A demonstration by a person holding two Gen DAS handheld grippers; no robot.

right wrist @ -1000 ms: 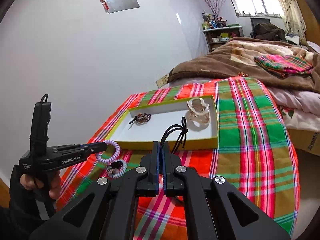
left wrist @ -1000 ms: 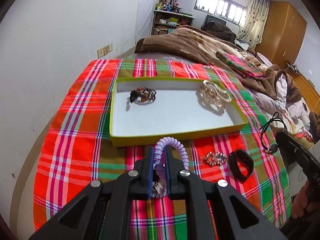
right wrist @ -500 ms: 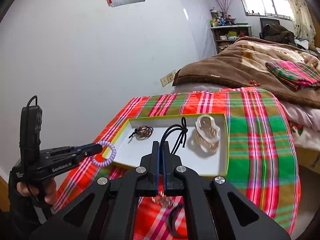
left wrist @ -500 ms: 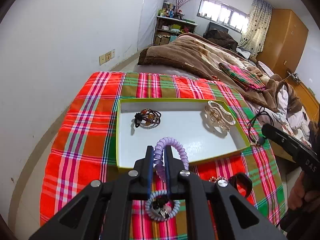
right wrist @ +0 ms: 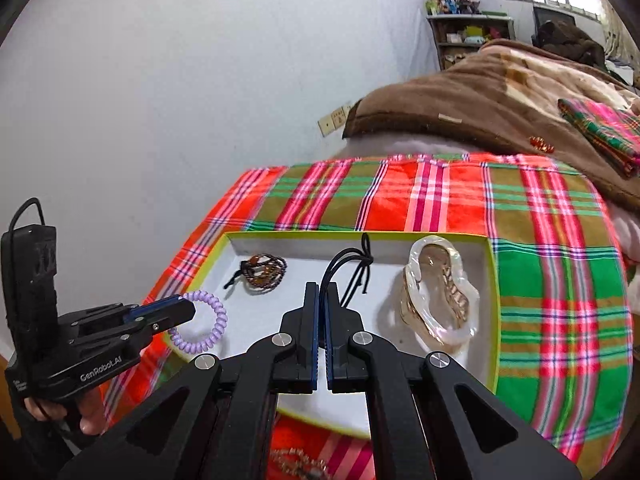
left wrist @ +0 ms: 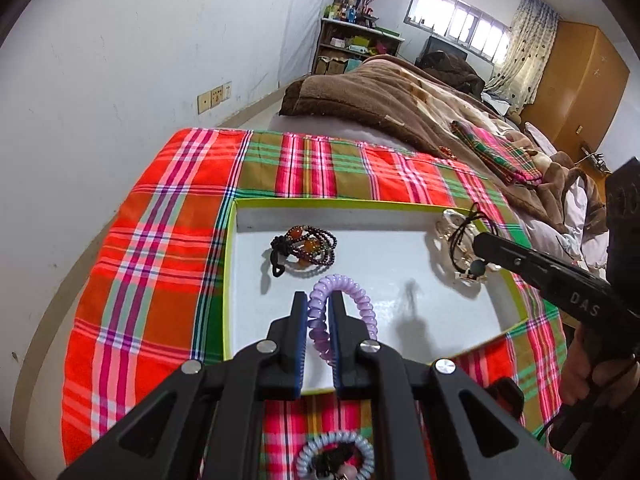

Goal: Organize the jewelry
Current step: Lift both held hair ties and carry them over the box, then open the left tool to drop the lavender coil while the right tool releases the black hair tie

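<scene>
A white tray with a lime rim (left wrist: 236, 280) (right wrist: 494, 280) lies on the plaid cloth. In it are a dark beaded bracelet (left wrist: 306, 250) (right wrist: 264, 272) and a pearly gold hair claw (right wrist: 438, 300) (left wrist: 444, 220). My left gripper (left wrist: 319, 300) (right wrist: 182, 306) is shut on a purple spiral hair tie (left wrist: 352, 300) (right wrist: 204, 324) and holds it above the tray's near side. My right gripper (right wrist: 322, 290) (left wrist: 480, 242) is shut on a black cord necklace (right wrist: 354, 268) (left wrist: 460, 240) above the tray, next to the claw.
Another spiral hair tie (left wrist: 336, 456) and a black band (left wrist: 506, 394) lie on the plaid cloth (left wrist: 152, 264) in front of the tray. A gold piece (right wrist: 296, 462) lies there too. A brown blanket (left wrist: 400, 96) covers the bed behind. The wall is on the left.
Both grippers have moved forward with their items, from in front of the tray to above its inside. The right gripper now hangs the cord beside the hair claw.
</scene>
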